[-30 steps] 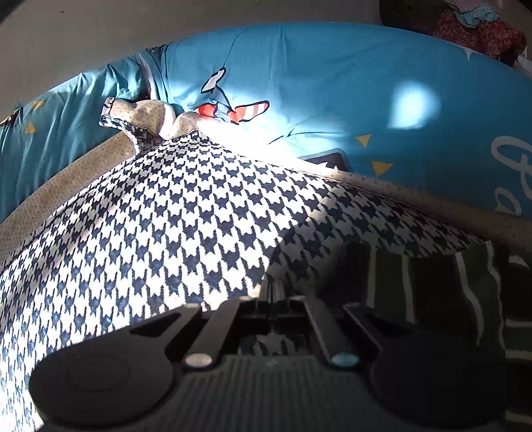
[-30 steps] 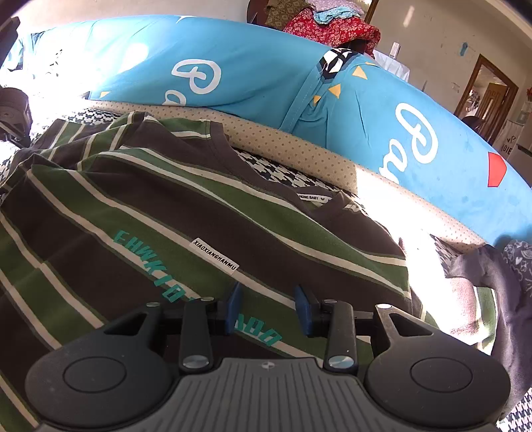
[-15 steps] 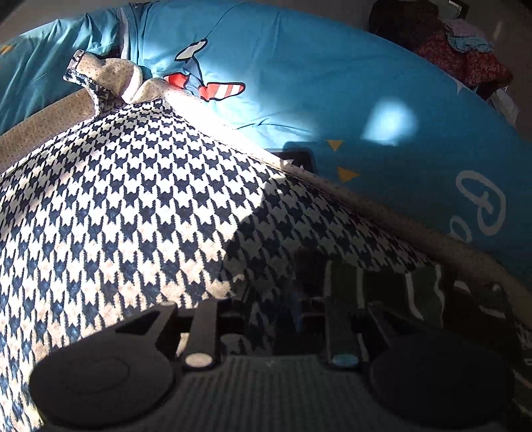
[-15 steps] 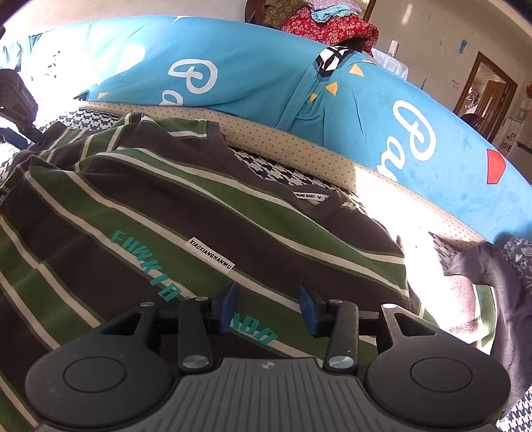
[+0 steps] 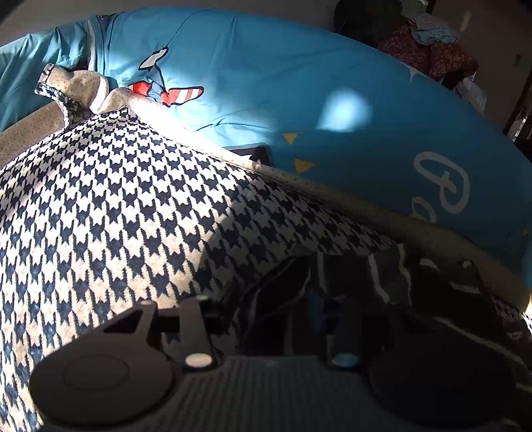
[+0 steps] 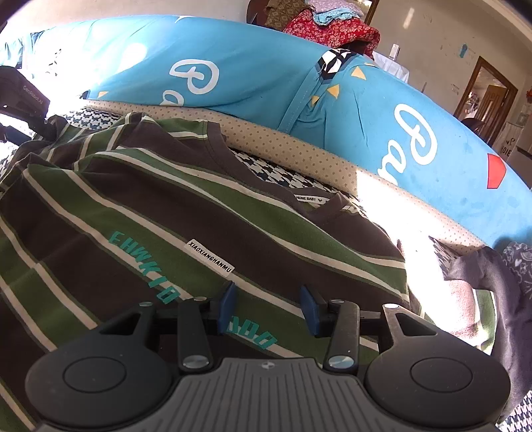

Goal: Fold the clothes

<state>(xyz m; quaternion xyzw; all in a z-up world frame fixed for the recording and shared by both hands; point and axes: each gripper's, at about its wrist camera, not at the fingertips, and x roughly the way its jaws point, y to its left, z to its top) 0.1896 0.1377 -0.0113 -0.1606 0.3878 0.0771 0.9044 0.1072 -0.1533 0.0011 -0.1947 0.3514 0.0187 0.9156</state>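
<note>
Right gripper point(image 6: 267, 307) low over striped shirt point(image 6: 206, 212), blue pads a little wider apart than a second ago, nothing pinched between. Left gripper point(image 5: 282, 315) in deep shadow at shirt's dark sleeve edge point(image 5: 382, 279), jaws opening from a tight close; contact with cloth impossible to tell. Lies flat on houndstooth blanket point(image 5: 116, 206), collar toward the far right, hem toward the near left, long axis running diagonally. Beyond, blue pillows point(image 6: 259, 76); farther still, heaped clothes point(image 6: 329, 26).
</note>
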